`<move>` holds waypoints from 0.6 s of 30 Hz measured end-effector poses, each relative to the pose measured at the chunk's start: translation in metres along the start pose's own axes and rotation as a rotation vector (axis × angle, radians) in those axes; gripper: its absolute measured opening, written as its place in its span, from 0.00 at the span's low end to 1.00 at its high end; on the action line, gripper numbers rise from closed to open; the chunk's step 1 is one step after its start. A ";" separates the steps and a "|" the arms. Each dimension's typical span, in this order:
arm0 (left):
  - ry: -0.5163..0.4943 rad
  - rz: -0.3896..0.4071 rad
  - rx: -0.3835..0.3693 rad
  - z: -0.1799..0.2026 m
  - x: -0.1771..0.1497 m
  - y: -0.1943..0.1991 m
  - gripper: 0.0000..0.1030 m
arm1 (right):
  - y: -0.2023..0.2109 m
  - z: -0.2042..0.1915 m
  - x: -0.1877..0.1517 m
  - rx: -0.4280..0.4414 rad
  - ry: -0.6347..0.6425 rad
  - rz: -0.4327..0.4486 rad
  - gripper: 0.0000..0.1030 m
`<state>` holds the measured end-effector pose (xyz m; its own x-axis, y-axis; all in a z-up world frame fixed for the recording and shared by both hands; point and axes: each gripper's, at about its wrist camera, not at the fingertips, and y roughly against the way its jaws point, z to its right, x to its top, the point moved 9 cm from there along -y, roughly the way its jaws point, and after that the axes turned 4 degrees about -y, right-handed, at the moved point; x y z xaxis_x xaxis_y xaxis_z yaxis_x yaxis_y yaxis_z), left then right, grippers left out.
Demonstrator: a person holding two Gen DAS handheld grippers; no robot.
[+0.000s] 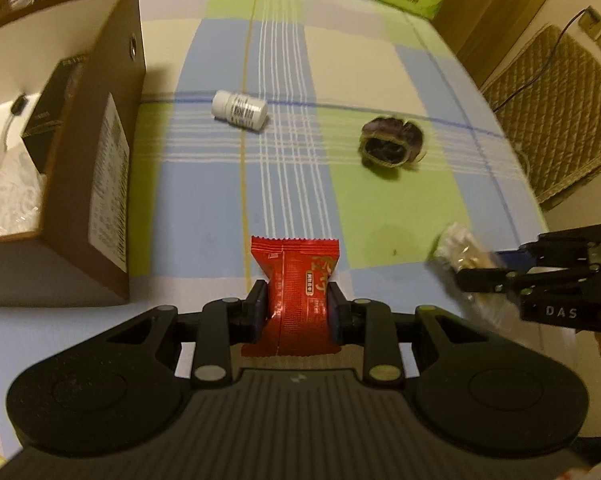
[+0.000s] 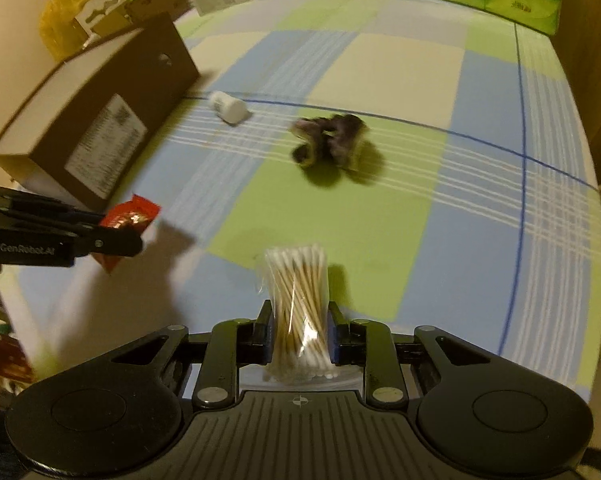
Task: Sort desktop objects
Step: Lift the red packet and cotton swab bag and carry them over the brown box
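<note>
Motion blur smears the dark bundle (image 2: pixel 330 142) beyond recognition.

We see a red packet (image 1: pixel 296 280) with gold letters. The cloth (image 1: pixel 380 216) under it has blue, green and cream squares with white lines. Beyond the packet lie a white bottle (image 1: pixel 239 110) and a dark purple lump (image 1: pixel 392 142). The box (image 1: pixel 112 92) left of it is brown.

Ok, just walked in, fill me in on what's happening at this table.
A person is sorting items with two handheld grippers. The left gripper is shut on a red foil snack packet, and the right gripper is shut on a clear bag of cotton swabs. A white pill bottle lying on its side and a dark crumpled scrunchie-like item sit on the checked tablecloth. An open brown cardboard box stands to the left.
</note>
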<state>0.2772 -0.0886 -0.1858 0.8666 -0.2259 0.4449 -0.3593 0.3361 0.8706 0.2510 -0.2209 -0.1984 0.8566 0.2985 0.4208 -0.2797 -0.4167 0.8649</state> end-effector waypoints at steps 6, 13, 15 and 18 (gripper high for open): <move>0.004 0.072 -0.016 -0.006 0.002 0.037 0.24 | 0.018 -0.040 0.014 0.049 0.024 0.042 0.21; 0.023 0.160 -0.003 -0.031 0.002 0.086 0.24 | 0.032 -0.100 0.027 0.122 0.087 0.084 0.21; 0.036 0.187 0.006 -0.043 0.001 0.101 0.24 | 0.035 -0.119 0.032 0.147 0.110 0.097 0.21; 0.058 0.223 0.024 -0.061 -0.001 0.122 0.24 | 0.036 -0.147 0.041 0.183 0.143 0.111 0.21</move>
<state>0.2534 0.0082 -0.0932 0.7830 -0.0956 0.6146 -0.5516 0.3498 0.7572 0.2122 -0.0975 -0.1102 0.7515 0.3548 0.5563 -0.2743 -0.5988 0.7525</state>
